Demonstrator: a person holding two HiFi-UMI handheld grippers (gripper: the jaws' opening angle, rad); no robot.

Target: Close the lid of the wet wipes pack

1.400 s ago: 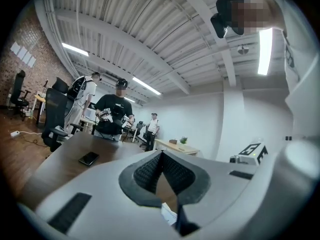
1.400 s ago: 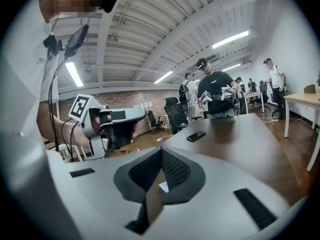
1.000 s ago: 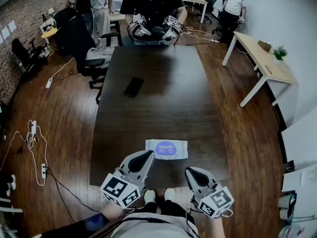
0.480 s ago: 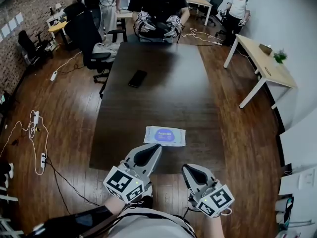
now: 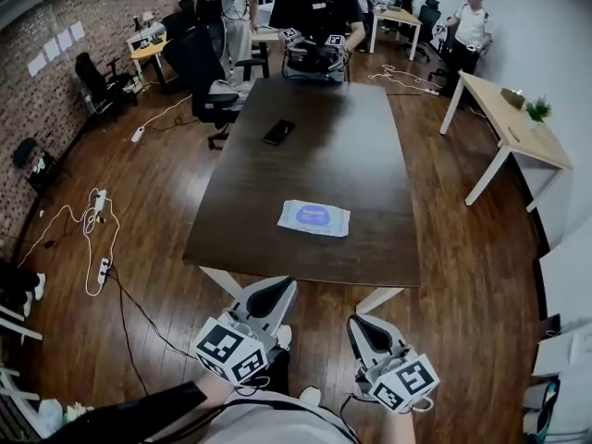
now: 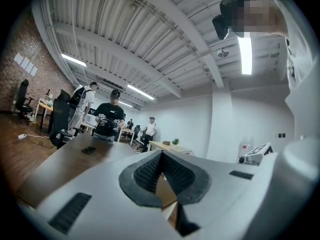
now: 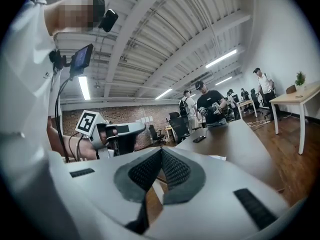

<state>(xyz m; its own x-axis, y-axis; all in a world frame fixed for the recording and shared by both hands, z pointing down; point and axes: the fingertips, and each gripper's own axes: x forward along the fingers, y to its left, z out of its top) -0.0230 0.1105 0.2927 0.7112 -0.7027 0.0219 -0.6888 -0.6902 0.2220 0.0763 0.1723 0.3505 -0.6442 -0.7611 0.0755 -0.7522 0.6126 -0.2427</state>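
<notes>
The wet wipes pack (image 5: 314, 217), white with a blue-purple oval label, lies flat near the front edge of the dark table (image 5: 314, 146); its lid looks flat. My left gripper (image 5: 277, 291) and right gripper (image 5: 359, 325) hang off the table, over the wooden floor in front of its near edge, well short of the pack. Both are shut with nothing between the pads. In the left gripper view the jaws (image 6: 160, 156) meet at the tip; the right gripper view shows the same (image 7: 161, 151), with a sliver of the white pack (image 7: 215, 158) on the table beyond.
A black phone (image 5: 279, 132) lies on the table's far left part. A person (image 5: 319, 17) with two grippers stands at the far end. Office chairs (image 5: 208, 72) stand far left, a light wooden desk (image 5: 509, 123) on the right, cables and a power strip (image 5: 97, 239) on the floor left.
Both grippers and the head camera have pulled back from the table: a second ago the grippers hovered over its near edge by the pack, now they are over the floor. The pack has not moved.
</notes>
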